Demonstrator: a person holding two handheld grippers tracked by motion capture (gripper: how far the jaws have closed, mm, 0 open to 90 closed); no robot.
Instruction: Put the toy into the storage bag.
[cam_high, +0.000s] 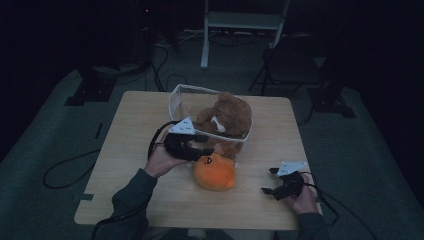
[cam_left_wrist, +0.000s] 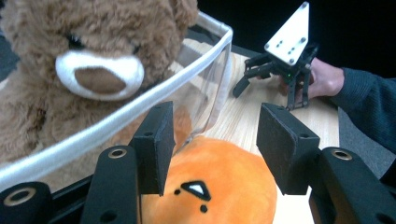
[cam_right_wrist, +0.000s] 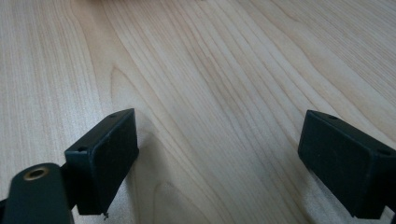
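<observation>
From the high view, a pale wooden tabletop (cam_high: 130, 150) carries a clear plastic bin (cam_high: 175, 102) with a white rim, and a brown teddy bear (cam_high: 227, 117) sits inside it, rising above the rim. Just in front of the bin lies an orange plush toy (cam_high: 215, 172), round and soft, with a small dark face mark on its top. The left tongs (cam_high: 205, 151) hang at the near wall of the bin, right over the far edge of the orange plush toy, with the left hand (cam_high: 162, 160) behind them. The right tongs (cam_high: 269, 181) rest low near the tabletop's right front corner, well apart from the toy, held by the right hand (cam_high: 302, 200). In the left gripper view, the left tongs (cam_left_wrist: 212, 142) stand partly open with the orange plush toy (cam_left_wrist: 219, 186) just below and between the pads; the pads do not press on it. Its fabric is bright orange and smooth, with a black triangle with a white centre and small black dots beside it. The teddy bear (cam_left_wrist: 93, 60) shows behind the bin's white rim (cam_left_wrist: 140, 109), with a cream muzzle and brown nose. The right tongs (cam_left_wrist: 268, 74) appear farther off over the wood. In the right gripper view, the right tongs (cam_right_wrist: 217, 158) gape wide over bare wood grain of the tabletop (cam_right_wrist: 210, 70), with nothing between them.
</observation>
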